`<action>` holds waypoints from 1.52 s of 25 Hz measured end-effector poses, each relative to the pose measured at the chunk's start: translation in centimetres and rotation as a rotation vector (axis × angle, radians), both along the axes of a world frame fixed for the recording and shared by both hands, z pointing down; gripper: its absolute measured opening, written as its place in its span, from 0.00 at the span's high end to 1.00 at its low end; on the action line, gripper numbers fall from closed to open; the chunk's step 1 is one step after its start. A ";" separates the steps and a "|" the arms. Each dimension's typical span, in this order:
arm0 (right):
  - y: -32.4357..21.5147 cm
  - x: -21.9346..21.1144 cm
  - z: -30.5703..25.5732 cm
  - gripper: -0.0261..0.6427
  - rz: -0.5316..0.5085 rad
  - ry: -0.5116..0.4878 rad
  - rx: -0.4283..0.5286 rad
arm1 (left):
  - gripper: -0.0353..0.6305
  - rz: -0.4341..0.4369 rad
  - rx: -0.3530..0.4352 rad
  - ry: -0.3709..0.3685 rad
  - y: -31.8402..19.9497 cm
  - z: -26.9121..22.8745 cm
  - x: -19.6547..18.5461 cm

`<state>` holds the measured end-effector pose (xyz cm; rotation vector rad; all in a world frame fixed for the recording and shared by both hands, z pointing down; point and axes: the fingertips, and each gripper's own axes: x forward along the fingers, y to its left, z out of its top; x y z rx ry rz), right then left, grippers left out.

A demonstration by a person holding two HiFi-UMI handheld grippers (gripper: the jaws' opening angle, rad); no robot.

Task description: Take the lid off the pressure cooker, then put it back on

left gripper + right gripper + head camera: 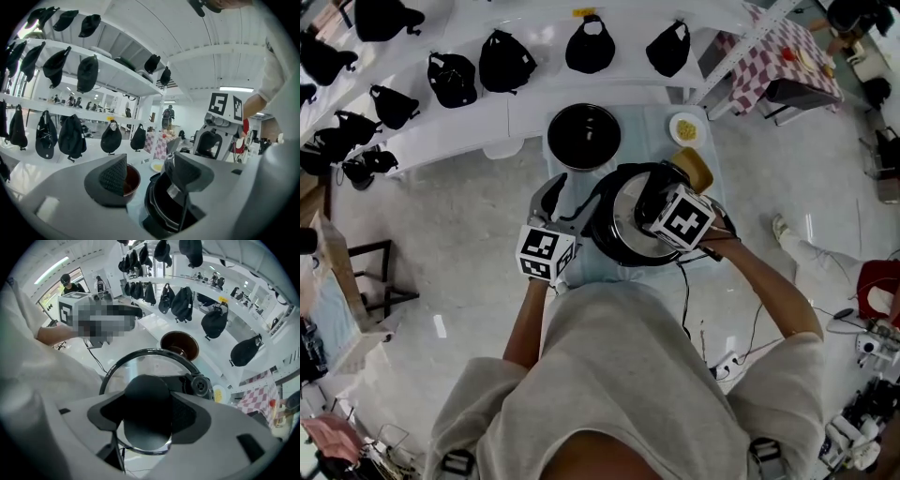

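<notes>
Right gripper (149, 414), pointing down, grasps the lid (140, 363) by its knob (143, 397) just above the cooker (619, 253), while left gripper (565, 206), jaws apart, hovers beside the cooker.

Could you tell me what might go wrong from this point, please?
The right gripper holds the lid only by its round knob, so the lid may tilt or slip. The left gripper stands with jaws open beside the cooker, not gripping it, so it might shift. The bowl behind could be knocked.
</notes>
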<state>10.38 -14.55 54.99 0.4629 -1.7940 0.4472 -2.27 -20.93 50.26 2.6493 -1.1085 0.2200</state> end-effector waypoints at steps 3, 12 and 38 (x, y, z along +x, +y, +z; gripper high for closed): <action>0.4 3.3 -0.9 0.56 0.076 0.007 0.014 | 0.50 0.061 0.004 0.001 0.1 0.0 2.9; 4.9 15.9 -2.3 0.56 0.370 0.035 0.018 | 0.50 0.297 -0.002 0.003 1.9 0.4 13.0; 10.0 26.0 15.2 0.56 0.691 -0.005 -0.104 | 0.50 0.390 0.000 -0.092 4.0 -0.3 19.9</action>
